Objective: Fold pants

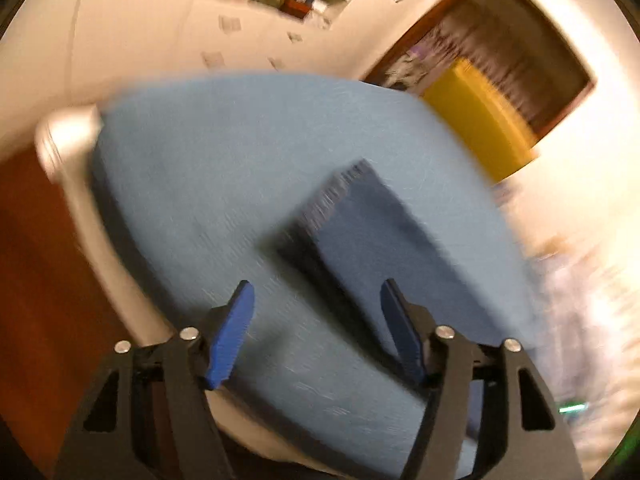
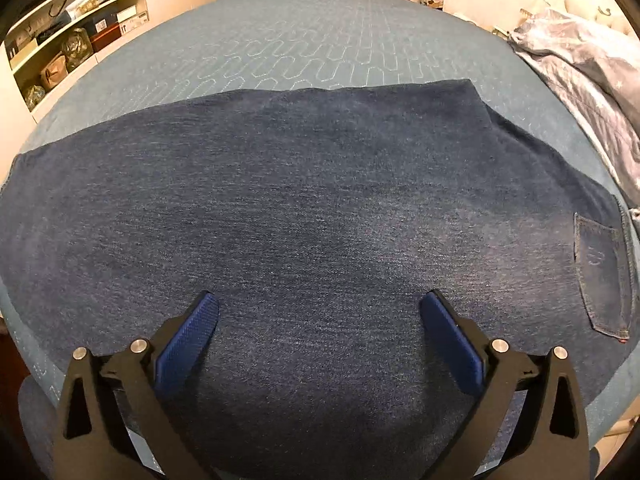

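The jeans [image 2: 320,208] lie flat on the bed [image 2: 320,32] — dark blue denim with a fine speckled weave, folded into a broad oblong. A stitched back pocket [image 2: 604,276] shows at their right end. The bed cover is pale blue and quilted in looping lines. To the right lies a crumpled, shiny grey quilt [image 2: 588,80].

The right gripper [image 2: 320,312] hangs low over the denim, its ribbed blue pads [image 2: 188,344] spread wide, holding nothing.

The left view is smeared with blur. There the jeans [image 1: 400,248] read as a dark slab on the bed [image 1: 200,200]. The left gripper [image 1: 318,300] is about half open — nothing between its pads [image 1: 232,340].
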The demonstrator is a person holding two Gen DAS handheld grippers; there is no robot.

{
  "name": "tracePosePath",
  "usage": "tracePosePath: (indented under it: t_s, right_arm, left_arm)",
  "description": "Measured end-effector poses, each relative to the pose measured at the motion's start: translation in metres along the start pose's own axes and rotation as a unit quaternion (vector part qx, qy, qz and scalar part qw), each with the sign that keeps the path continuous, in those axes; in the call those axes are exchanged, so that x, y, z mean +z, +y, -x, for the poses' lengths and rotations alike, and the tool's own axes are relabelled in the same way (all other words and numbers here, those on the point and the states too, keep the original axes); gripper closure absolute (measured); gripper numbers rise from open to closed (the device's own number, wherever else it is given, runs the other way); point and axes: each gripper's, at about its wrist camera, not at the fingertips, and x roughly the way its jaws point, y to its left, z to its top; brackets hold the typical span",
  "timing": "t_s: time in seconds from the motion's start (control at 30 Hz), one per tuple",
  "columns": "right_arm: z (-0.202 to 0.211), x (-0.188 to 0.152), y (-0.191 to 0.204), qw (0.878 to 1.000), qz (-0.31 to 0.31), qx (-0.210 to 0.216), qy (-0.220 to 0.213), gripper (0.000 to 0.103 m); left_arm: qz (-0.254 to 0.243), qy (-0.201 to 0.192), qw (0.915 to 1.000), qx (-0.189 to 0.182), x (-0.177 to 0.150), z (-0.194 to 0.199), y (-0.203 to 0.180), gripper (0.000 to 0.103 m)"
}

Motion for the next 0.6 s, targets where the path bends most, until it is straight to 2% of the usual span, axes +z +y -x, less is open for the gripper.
tracePosePath:
  t_s: [0.03,0.1,0.17,0.23,0.4,0.5,0.6]
  right_arm:
    - [0.005,0.003,0.004,1.0,0.002,-0.012,-0.002,0.005]
    - [0.016,0.008,0.016,1.0,0.009,-0.004,-0.017,0.006]
    - [0.028,0.016,0.039,0.999,0.027,0.038,-0.026,0.006]
    - [0.034,0.022,0.061,0.997,0.044,0.064,-0.029,0.007]
    - [0.041,0.035,0.135,0.989,0.083,0.115,-0.041,0.009]
    - [0.037,0.042,0.161,0.988,0.077,0.127,-0.039,0.009]
    - [0.021,0.047,0.18,0.989,0.064,0.134,-0.015,0.009]
  left_arm:
    - [0.041,0.009,0.9982,-0.043,-0.002,-0.004,0.011,0.043]
    - [0.081,0.015,0.9939,-0.073,-0.002,-0.01,0.021,0.047]
    - [0.12,0.028,0.9861,-0.112,-0.002,-0.022,0.028,0.048]
    - [0.139,0.041,0.9806,-0.131,-0.003,-0.033,0.031,0.048]
    - [0.177,0.04,0.9704,-0.159,-0.006,-0.042,0.043,0.049]
    - [0.18,0.037,0.9686,-0.168,-0.002,-0.044,0.051,0.049]
    - [0.181,0.038,0.9685,-0.167,0.006,-0.049,0.052,0.049]
